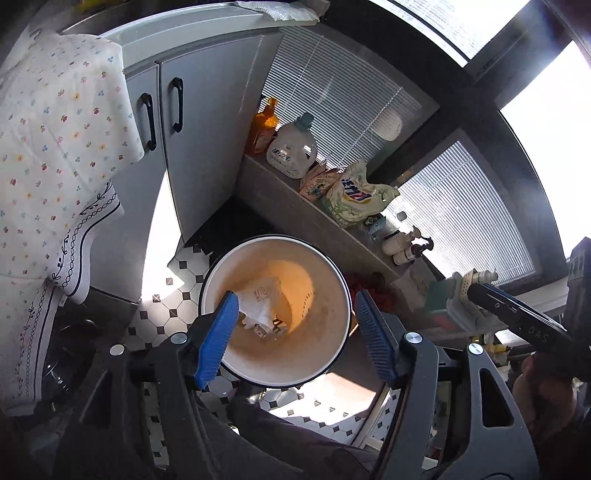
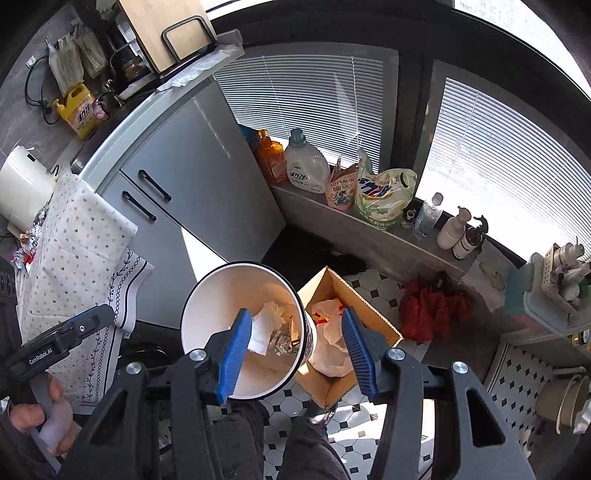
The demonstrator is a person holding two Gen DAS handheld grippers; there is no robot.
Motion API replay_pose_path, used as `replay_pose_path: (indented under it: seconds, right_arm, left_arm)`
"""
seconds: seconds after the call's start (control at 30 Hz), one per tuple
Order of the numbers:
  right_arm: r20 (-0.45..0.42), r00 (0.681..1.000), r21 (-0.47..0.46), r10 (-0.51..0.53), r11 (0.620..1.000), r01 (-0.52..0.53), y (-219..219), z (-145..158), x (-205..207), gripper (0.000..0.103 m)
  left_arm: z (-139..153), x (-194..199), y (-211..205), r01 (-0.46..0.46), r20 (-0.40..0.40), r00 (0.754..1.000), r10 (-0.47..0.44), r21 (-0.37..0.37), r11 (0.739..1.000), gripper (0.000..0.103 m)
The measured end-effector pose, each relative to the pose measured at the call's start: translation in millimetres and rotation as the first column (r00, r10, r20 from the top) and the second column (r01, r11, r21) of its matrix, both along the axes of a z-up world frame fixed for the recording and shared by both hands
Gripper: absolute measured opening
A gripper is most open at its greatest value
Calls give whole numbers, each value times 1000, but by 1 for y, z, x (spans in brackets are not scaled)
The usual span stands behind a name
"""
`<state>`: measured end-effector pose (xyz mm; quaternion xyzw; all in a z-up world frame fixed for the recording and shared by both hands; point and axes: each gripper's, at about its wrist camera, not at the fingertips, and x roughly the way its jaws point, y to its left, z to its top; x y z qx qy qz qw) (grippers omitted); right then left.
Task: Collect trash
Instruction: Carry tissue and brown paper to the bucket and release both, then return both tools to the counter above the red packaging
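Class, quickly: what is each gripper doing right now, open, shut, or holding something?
Left gripper: open, nothing held, above the white bin.
Right gripper: open, nothing held, above the bin and the cardboard box.

A home kitchen and laundry corner by a window

Grey cabinets with black handles stand at 10 o'clock under a surface holding a yellow dish-soap bottle and a wooden cutting board; a window ledge from 12 to 3 o'clock carries a detergent jug, refill pouches and pump bottles before slatted blinds, above a black-and-white tiled floor
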<state>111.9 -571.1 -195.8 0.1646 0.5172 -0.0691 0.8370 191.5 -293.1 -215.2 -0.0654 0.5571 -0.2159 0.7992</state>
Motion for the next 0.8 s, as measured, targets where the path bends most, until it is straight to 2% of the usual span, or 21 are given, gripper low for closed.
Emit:
replay_pose_path:
  seconds: [0.17,0.4,0.53,0.8]
  right_arm:
    - [30,999,5,40,999,-40,18,9,13,59]
    - [77,992,-2,101,995,-101,51,26,38,76]
    - [100,985,-6,142,990,-142,77,36,53,83]
    - [140,962,-14,234,972,-234,147,53,92,95]
  left_arm:
    - [21,7,34,-81,60,995,80,17,997,75]
    - [48,15,90,-207,129,971,203,19,978,83]
    - [60,17,126,-284,162,947,278,13,959,89]
    - [80,18,207,-418,210,889,407,9,908,94]
